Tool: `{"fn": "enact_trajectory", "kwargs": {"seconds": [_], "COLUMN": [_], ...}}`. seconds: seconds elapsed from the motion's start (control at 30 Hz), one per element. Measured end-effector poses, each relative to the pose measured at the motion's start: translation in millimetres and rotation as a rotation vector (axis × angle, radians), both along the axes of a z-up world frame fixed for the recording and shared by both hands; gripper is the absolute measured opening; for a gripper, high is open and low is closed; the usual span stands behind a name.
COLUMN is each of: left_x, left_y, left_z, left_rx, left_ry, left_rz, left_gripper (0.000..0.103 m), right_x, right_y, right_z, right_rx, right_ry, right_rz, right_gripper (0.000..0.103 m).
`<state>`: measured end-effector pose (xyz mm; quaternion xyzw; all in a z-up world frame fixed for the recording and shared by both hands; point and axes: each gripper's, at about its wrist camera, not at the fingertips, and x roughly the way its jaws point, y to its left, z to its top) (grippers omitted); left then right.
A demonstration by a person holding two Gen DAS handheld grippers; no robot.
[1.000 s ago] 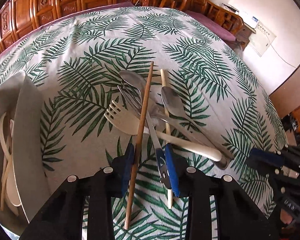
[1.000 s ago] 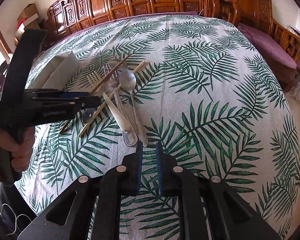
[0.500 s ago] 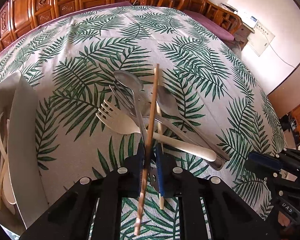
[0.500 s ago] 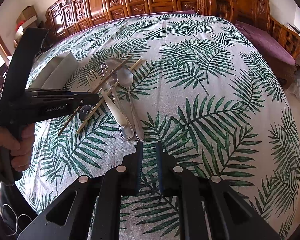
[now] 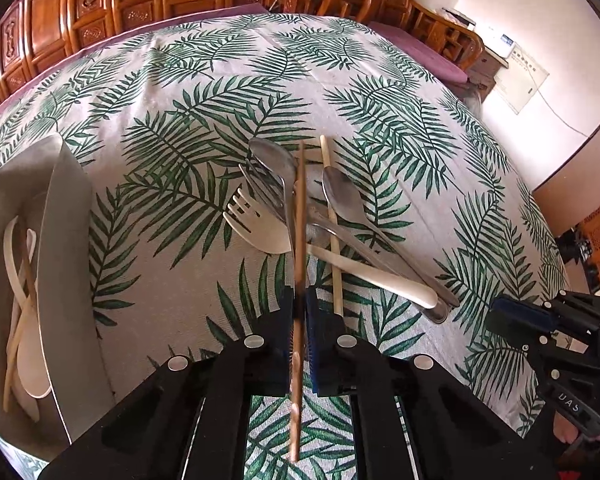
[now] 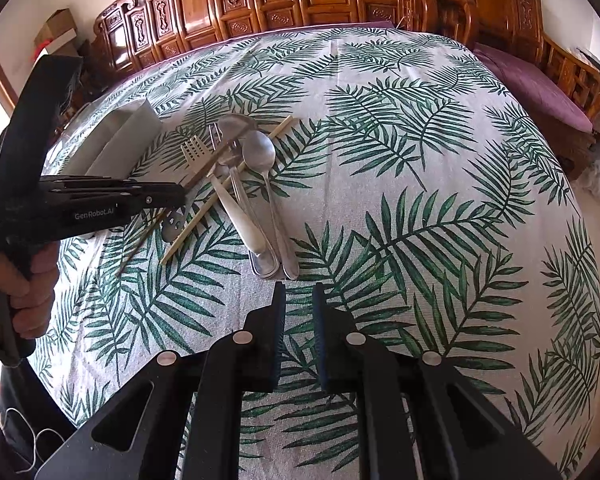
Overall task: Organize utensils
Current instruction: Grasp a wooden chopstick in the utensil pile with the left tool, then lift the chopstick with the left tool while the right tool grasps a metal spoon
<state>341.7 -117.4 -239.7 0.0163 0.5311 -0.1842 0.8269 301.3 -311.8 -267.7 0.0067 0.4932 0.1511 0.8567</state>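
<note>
The left gripper [image 5: 299, 312] has its jaws clamped tight on a dark wooden chopstick [image 5: 299, 216] — the stick runs straight up the middle of the left wrist view, its lower end poking out under the fingers and its upper end reaching over the utensil pile. That pile sits mid-table on the palm-leaf tablecloth [image 5: 188, 92]: a cream fork [image 5: 260, 228] with its long handle slanting to the right, two metal spoons [image 5: 342, 194], what looks like a metal fork under one of them, and a paler chopstick [image 5: 332, 236] lying on the cloth just right of the held one.

Off to the left is a grey organizer tray [image 5: 66, 240], with a cream utensil and a couple of sticks already in one compartment.

The right gripper [image 6: 299, 300] hangs over bare cloth near the handle ends of the pile — jaws only slightly apart, nothing between them. A hand [image 6: 28, 292] holds the left gripper's handle.
</note>
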Motion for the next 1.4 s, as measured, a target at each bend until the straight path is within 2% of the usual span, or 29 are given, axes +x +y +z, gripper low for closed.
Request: {"fn": "enact_trajectory", "kwargs": {"seconds": [0.27,0.37,0.43,0.57,0.9,1.23,1.33,1.4], "left_x": [2,2,2,-1,-17,-40,-45,-47], "left_y": [0,1,2,4,29,59,67,72], "left_z": [-4,-5,-5,-2,25,60,69,73], "left_rx": [0.017,0.014,0.005,0.014,-0.024,-0.04,-0.031,-0.029], "left_ry": [-0.008,-0.014,-0.013,-0.026,-0.074,-0.16,-0.183,-0.192], "left_rz": [-0.009,-0.013,-0.017,-0.014,0.018,0.035,0.035,0.038], "left_gripper": [0.005,0.009,0.005,0.005,0.005,0.005,0.005,0.005], "right_x": [0,0,0,1,8,41,55,61], "right_y": [1,1,1,2,20,71,87,99], "right_z": [1,1,1,0,3,16,14,13], "right_rx": [-0.005,-0.006,-0.007,-0.006,-0.006,0.039,0.056,0.062], "right_ry": [0.001,0.002,0.002,0.003,-0.004,-0.027,-0.012,-0.003], "right_rz": [0.002,0.002,0.003,0.003,0.024,0.092,0.106,0.12], "right_gripper": [0.015,0.015,0.015,0.015,0.015,0.015,0.025,0.025]}}
